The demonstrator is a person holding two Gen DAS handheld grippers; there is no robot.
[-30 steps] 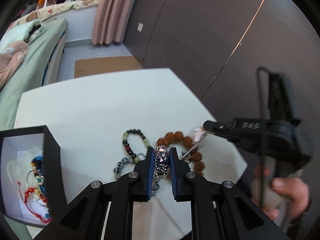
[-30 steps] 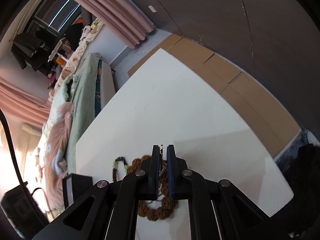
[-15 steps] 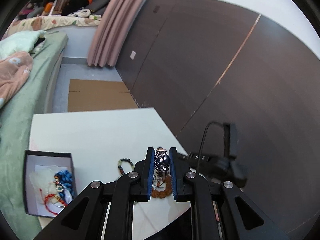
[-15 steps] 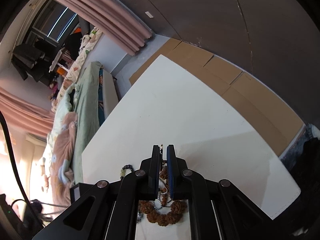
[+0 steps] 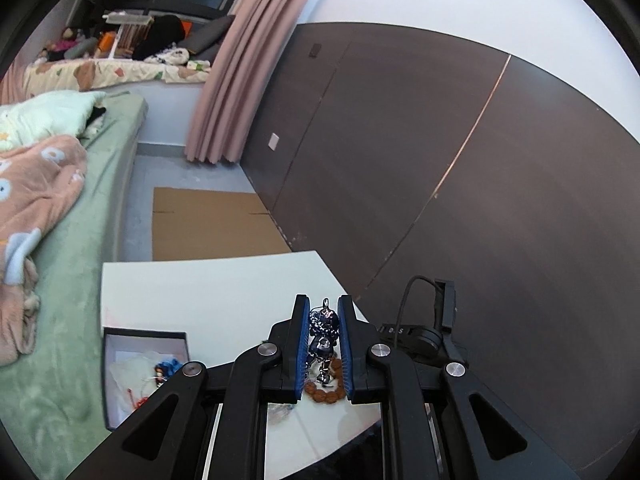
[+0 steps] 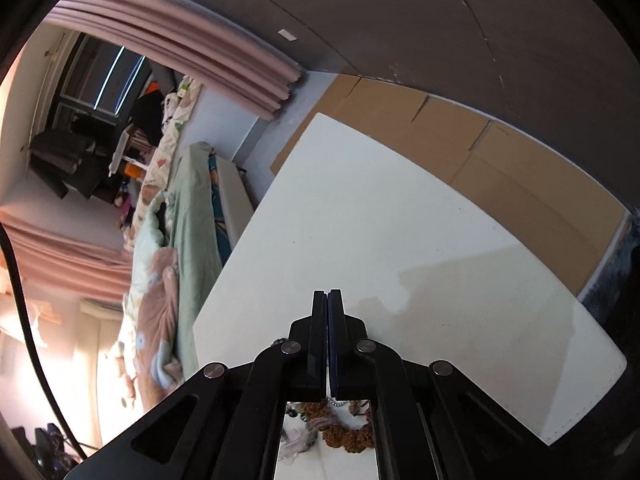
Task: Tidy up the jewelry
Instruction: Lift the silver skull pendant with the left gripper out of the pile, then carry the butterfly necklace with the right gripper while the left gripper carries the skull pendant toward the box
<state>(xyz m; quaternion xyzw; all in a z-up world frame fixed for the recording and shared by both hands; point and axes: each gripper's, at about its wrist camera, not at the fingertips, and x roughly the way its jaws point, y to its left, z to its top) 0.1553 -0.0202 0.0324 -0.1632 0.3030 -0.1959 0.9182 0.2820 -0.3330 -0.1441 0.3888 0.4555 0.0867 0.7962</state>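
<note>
My left gripper [image 5: 324, 312] is shut on a silver chain with a dark metal pendant [image 5: 325, 330] and holds it high above the white table [image 5: 208, 292]. A brown beaded bracelet [image 5: 326, 394] lies on the table far below it. The black jewelry box [image 5: 140, 368] with white lining stands open at the lower left, with blue and red pieces inside. My right gripper [image 6: 328, 296] is shut with nothing seen between its pads. It also shows at the right in the left wrist view [image 5: 424, 332]. The brown bracelet appears under the right gripper [image 6: 348, 436].
A bed with green sheet and pink blanket [image 5: 36, 200] lies left of the table. Flat cardboard [image 5: 208, 224] covers the floor by the dark wall panels [image 5: 440, 200]. The table's near right edge [image 5: 348, 436] is close below my grippers.
My left gripper has risen high above the table with the pendant chain, so the box and bracelets look much smaller. My right gripper closed fully and lifted a little.
</note>
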